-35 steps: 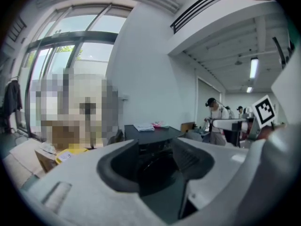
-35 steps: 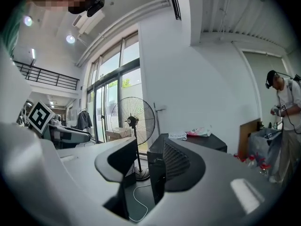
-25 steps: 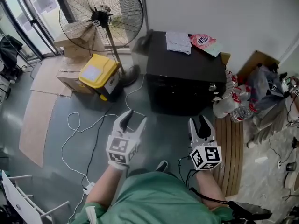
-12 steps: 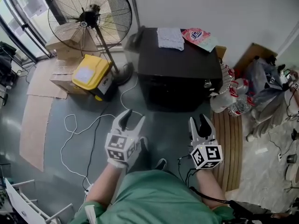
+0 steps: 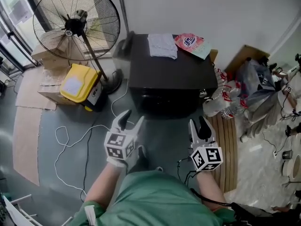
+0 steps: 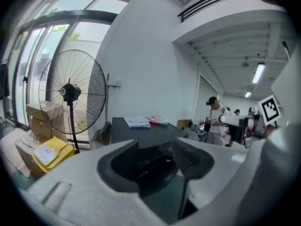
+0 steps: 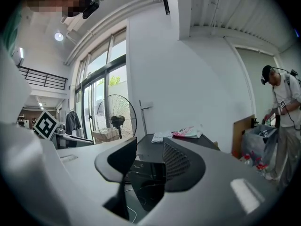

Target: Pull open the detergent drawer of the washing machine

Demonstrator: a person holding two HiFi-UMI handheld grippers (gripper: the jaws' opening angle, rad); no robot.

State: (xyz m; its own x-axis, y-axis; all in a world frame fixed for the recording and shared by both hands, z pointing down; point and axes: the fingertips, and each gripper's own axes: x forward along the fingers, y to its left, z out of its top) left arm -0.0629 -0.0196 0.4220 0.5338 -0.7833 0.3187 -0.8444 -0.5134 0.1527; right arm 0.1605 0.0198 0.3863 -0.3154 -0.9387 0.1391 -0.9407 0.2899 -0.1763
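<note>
Green shirt (image 5: 155, 199); white, black-padded left claw (image 5: 131, 120) and right claw (image 5: 199, 123); marker cubes (image 5: 118, 147).

Head view steeply down, gripper views near-level, all sharing washing machine (image 5: 171, 74)

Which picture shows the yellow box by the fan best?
The head view: the yellow box is seen from above, its lid fully in view, beside the fan. The left gripper view shows it low at the side, its bottom hidden. The right gripper view doesn't show it.

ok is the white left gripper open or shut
Open: the white left gripper shows its dark jaws standing apart, with nothing held between them.
</note>
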